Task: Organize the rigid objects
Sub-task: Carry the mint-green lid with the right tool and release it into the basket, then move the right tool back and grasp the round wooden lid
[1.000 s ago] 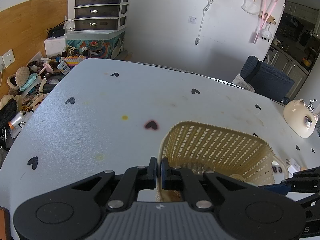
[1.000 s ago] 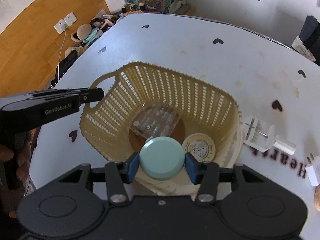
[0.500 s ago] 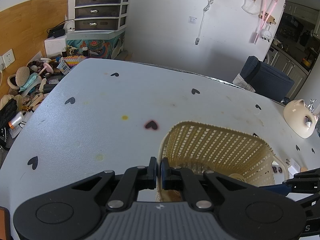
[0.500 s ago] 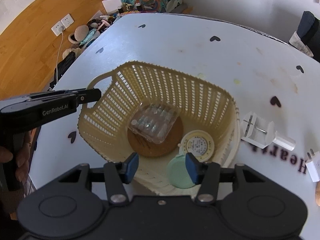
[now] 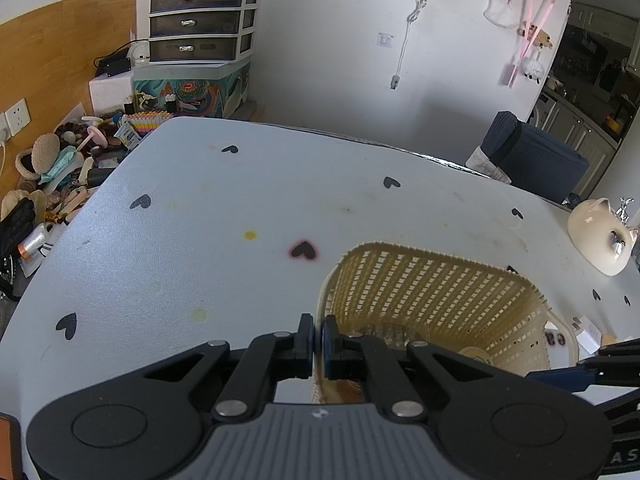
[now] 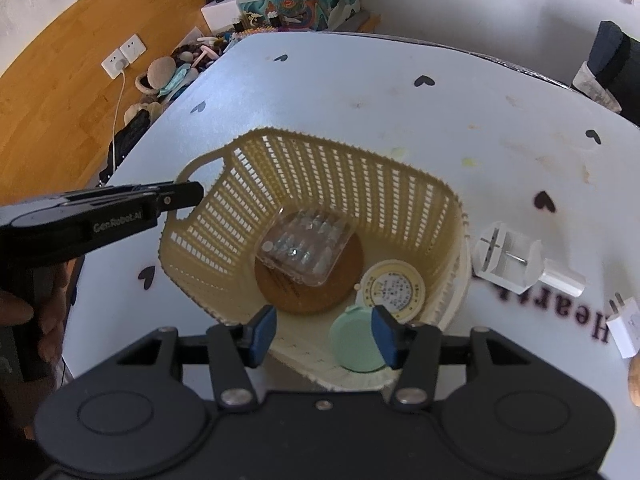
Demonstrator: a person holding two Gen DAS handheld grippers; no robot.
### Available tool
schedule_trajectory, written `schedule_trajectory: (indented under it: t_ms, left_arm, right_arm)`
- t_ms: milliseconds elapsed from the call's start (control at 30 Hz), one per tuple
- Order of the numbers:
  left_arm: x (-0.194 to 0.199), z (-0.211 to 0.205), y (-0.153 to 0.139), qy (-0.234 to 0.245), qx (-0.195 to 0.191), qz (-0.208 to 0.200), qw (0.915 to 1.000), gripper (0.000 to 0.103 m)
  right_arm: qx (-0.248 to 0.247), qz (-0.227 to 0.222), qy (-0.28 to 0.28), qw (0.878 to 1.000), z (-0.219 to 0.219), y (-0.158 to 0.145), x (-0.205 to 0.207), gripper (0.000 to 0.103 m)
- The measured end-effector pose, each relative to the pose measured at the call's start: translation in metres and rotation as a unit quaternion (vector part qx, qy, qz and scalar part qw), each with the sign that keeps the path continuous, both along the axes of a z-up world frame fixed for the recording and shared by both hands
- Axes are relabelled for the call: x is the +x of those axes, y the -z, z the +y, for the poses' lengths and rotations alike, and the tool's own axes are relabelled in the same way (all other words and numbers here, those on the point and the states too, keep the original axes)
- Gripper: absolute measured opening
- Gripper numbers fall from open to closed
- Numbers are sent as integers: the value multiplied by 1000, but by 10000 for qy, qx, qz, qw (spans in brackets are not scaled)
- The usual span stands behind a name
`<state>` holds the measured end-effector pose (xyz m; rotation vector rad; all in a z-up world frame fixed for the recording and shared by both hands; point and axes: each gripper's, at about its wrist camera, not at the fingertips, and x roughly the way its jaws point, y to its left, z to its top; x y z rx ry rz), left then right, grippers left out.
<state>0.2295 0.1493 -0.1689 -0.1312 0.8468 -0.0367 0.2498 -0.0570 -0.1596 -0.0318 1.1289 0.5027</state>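
While the left gripper [image 6: 188, 194] pinches the basket [image 6: 224, 240] handle, the right gripper [image 6: 323, 334] hangs open, empty.
Green disc [image 6: 354, 342] lies inside, near wall.

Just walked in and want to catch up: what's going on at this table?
A person with a handheld gripper in each hand is sorting small items into a cream basket. The left gripper is shut on the basket's handle, steadying it. The right gripper hangs open over the basket, holding nothing. Inside lie a mint round case, a clear plastic box, a round tin and a brown disc. A clear acrylic piece and a white plug sit outside on the table.
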Motion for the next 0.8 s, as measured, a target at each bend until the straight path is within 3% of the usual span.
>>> schedule_trajectory:
  t_ms: [500,800]
  left_arm:
    - [0,1,0,-2,2,4,10000,4]
    - [0,0,0,-2,1,3,10000,4]
  right_arm:
    - [244,-333,397,9984,-29,-34,-18,62]
    - [157,-759,1144,9904,-69,-46,-31,84]
